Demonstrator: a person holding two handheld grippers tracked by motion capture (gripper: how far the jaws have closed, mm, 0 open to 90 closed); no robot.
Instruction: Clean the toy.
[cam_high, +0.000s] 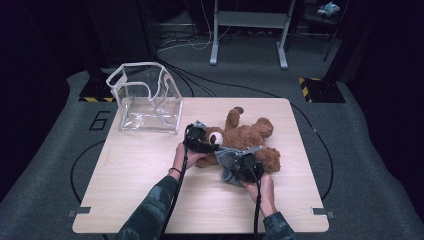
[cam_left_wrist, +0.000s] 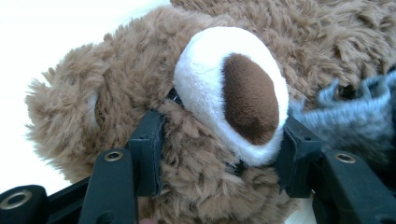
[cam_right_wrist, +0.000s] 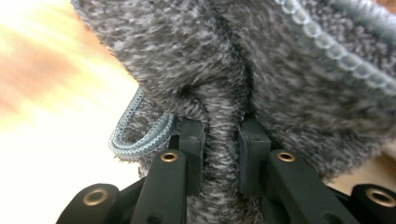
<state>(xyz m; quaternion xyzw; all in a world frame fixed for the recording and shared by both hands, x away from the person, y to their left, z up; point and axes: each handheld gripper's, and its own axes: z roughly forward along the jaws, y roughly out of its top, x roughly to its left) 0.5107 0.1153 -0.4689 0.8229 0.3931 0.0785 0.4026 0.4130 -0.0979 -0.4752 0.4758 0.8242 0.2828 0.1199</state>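
Note:
A brown teddy bear (cam_high: 250, 136) lies across the middle of the wooden table (cam_high: 135, 175). My left gripper (cam_high: 210, 142) comes from the left and is shut on the bear's head (cam_left_wrist: 140, 79), one pad on each side just below the white muzzle (cam_left_wrist: 210, 79). A grey fuzzy knitted garment (cam_high: 229, 160) with a light blue trim (cam_right_wrist: 140, 135) sits at the bear's near side. My right gripper (cam_high: 241, 161) is shut on a fold of that garment (cam_right_wrist: 219, 140), which bunches up between the two pads. In the left gripper view the garment (cam_left_wrist: 355, 112) shows to the right of the muzzle.
A clear plastic bag (cam_high: 149, 100) with a white rim stands open at the table's far left corner. Bare tabletop lies to the left and along the near edge. Beyond the table are floor cables and a metal stand (cam_high: 248, 30).

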